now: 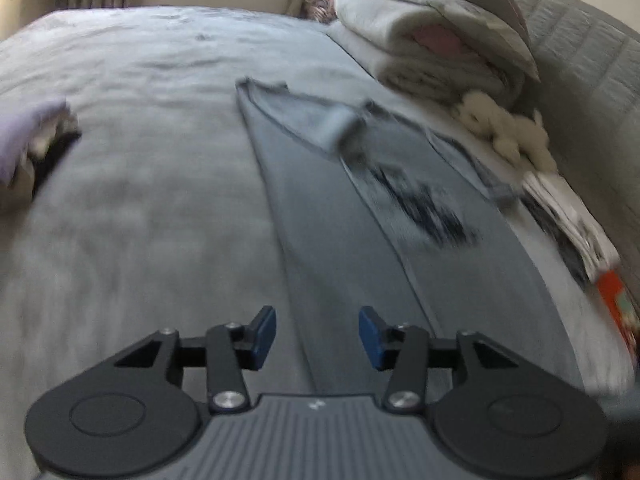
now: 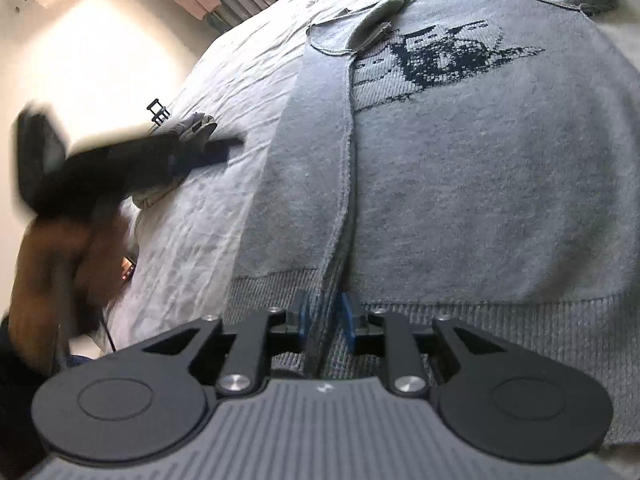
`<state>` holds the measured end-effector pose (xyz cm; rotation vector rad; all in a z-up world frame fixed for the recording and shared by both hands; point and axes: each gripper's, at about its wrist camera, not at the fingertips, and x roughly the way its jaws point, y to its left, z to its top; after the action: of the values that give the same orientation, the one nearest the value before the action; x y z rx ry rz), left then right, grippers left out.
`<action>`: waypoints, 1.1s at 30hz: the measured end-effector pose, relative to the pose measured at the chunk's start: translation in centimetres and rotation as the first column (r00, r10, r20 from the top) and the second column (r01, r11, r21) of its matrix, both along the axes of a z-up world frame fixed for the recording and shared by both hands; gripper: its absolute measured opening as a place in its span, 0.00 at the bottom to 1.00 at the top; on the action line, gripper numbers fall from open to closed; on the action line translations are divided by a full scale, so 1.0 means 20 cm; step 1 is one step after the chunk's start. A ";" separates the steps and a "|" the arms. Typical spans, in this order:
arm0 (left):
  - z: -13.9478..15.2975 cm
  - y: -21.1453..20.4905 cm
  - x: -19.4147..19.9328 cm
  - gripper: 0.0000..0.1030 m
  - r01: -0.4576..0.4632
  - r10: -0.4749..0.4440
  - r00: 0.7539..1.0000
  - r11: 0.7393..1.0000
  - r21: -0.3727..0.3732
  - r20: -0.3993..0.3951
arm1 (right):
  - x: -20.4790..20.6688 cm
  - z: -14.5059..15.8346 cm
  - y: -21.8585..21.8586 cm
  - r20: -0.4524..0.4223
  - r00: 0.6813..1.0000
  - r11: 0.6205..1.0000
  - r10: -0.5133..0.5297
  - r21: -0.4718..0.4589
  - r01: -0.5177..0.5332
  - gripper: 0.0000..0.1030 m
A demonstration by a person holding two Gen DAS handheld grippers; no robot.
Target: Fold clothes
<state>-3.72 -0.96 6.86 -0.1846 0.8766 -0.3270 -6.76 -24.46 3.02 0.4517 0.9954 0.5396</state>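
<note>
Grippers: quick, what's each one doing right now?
Left gripper: open, holding nothing.
Right gripper: shut on the sweater hem fold.

Sweater (image 2: 480,184) lying flat on the bed (image 1: 140,208), its ribbed hem (image 2: 500,332) nearest the right gripper (image 2: 325,320), its neckline at the far end. One side panel is folded inward over the body, its sleeve (image 2: 376,24) lying across the chest. Right gripper at the hem, jaws closed on the folded edge. Left gripper (image 1: 317,334) above the bed, left of the sweater, jaws apart. Stacked blankets (image 1: 436,52) behind the sweater to the right; a clothes pile (image 1: 36,136) on the bed at far left.
</note>
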 end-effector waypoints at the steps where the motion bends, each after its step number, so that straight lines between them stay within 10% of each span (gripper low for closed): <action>1: -0.02 -0.01 -0.05 0.46 0.005 -0.005 1.000 1.000 -0.004 0.001 | -0.01 0.01 0.01 0.005 1.000 1.000 0.006 -0.001 -0.006 0.22; 7: -0.15 -0.11 -0.20 0.43 0.047 -0.049 0.998 0.997 0.055 0.035 | -0.05 0.01 0.06 0.026 0.999 0.998 0.037 -0.057 -0.035 0.11; 11: -0.16 -0.13 -0.23 0.07 0.061 -0.063 0.997 0.997 0.049 0.044 | -0.07 0.01 0.07 0.030 0.999 0.998 0.024 -0.058 -0.022 0.08; 19: -0.07 0.02 -0.27 0.05 0.062 -0.059 0.997 0.996 -0.058 0.051 | -0.14 0.07 0.01 0.006 1.000 0.988 0.001 0.158 -0.002 0.07; 33: -0.13 -0.02 -0.30 0.09 0.151 -0.155 0.987 0.985 0.082 0.048 | -0.14 -0.02 0.07 -0.061 0.998 1.000 -0.031 0.001 0.031 0.04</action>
<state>-9.82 -1.43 4.34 -0.0357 0.8499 -0.4384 -9.47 -23.11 2.65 0.4870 1.0449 0.5015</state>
